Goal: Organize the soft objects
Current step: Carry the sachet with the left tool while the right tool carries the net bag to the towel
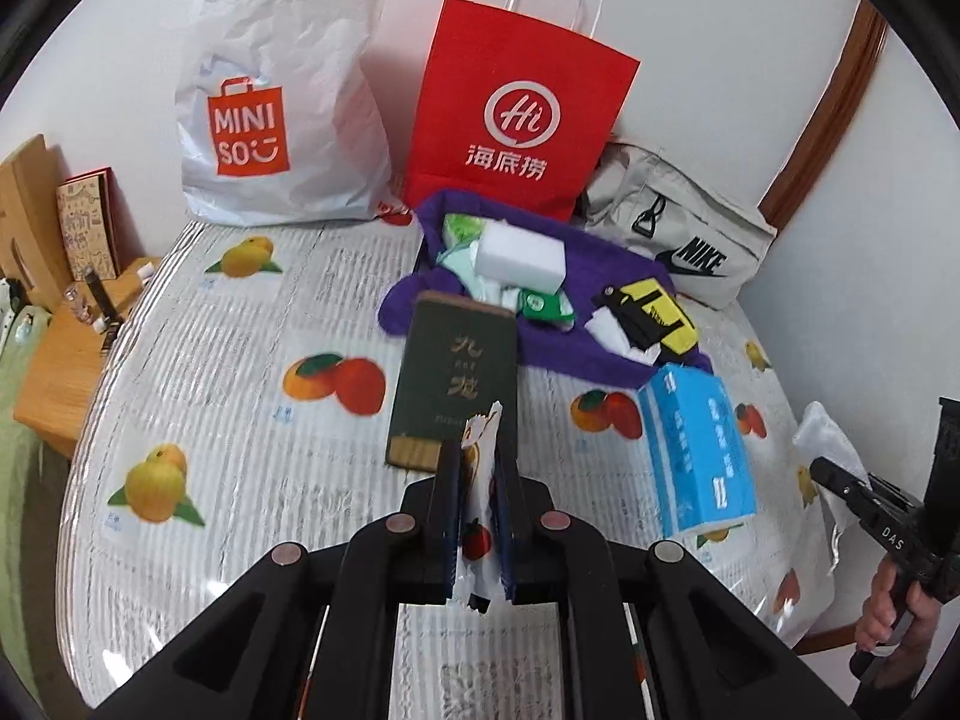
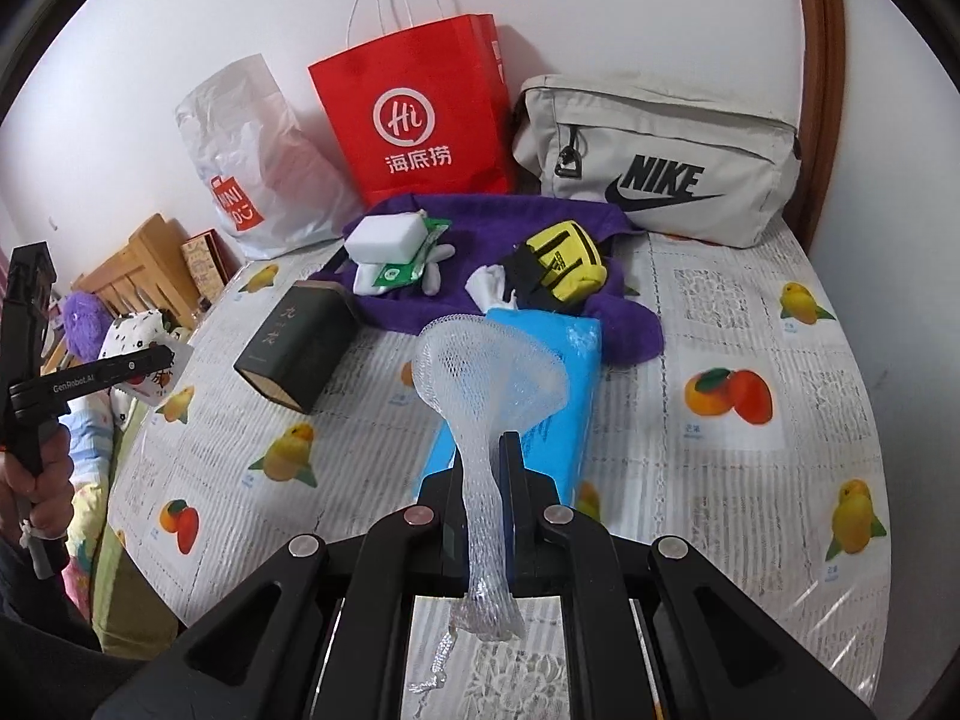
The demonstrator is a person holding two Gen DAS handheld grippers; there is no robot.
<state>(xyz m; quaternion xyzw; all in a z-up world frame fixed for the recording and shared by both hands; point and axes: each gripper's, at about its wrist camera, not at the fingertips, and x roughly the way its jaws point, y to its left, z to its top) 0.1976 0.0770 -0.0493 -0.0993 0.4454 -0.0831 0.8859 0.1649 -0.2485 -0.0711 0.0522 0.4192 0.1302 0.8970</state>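
Wrapper (image 1: 477, 516) pinched in left gripper (image 1: 478, 462) jaws, foam net (image 2: 489, 384) clamped in right gripper (image 2: 483, 456) jaws, both held above table (image 2: 750, 480). Carrying step, apparently. Next: probably a drop onto far purple towel (image 2: 624, 330), beside sponge (image 2: 384, 238); needs careful aim.

Glossy plastic tablecloth (image 2: 720, 312) — fuzzy purple towel (image 2: 624, 330), matt paper bag (image 2: 420, 120).

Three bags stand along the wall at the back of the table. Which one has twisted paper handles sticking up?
The red paper bag in the middle. The white Miniso plastic bag on its left and the beige Nike pouch on its right show none.
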